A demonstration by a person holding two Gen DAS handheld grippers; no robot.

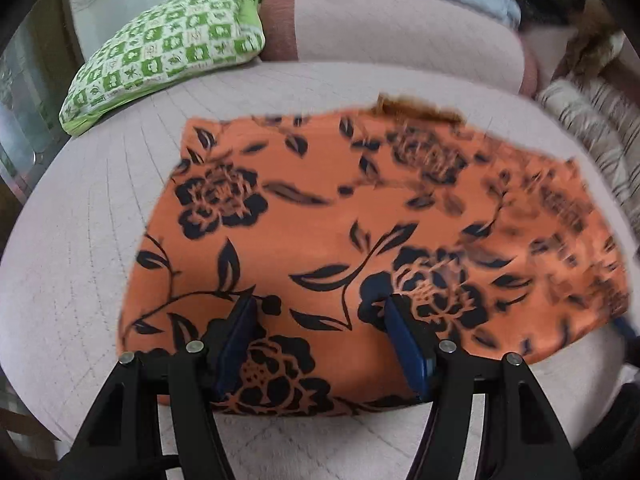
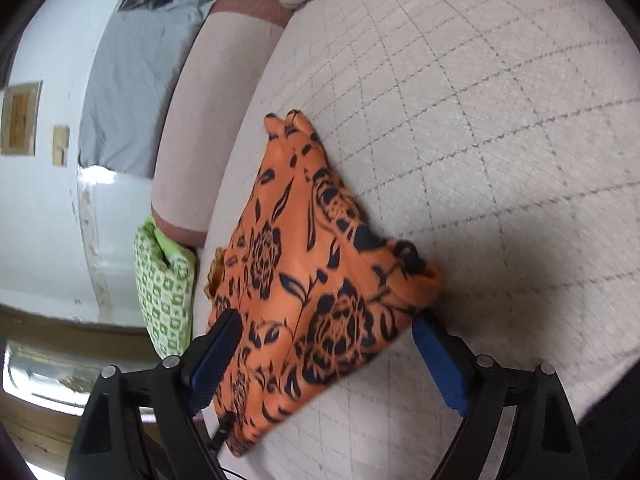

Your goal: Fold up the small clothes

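Note:
An orange garment with a black flower print (image 1: pixel 340 216) lies folded flat on the pale quilted sofa seat (image 1: pixel 80 240). My left gripper (image 1: pixel 322 300) is open, its blue pads (image 1: pixel 240 332) spread wide just above the garment's near edge. In the right wrist view the same garment (image 2: pixel 312 264) lies between the open fingers of my right gripper (image 2: pixel 326 316), whose blue pads (image 2: pixel 436 356) stand either side of its near end. Neither gripper holds cloth. The right side of the garment is blurred in the left wrist view.
A green and white patterned cushion (image 1: pixel 168 44) lies at the back left of the seat; it also shows in the right wrist view (image 2: pixel 164 292). The sofa backrest (image 1: pixel 400 28) runs behind. A striped cushion (image 1: pixel 592 128) sits at the right. Grey cloth (image 2: pixel 132 92) hangs over the backrest.

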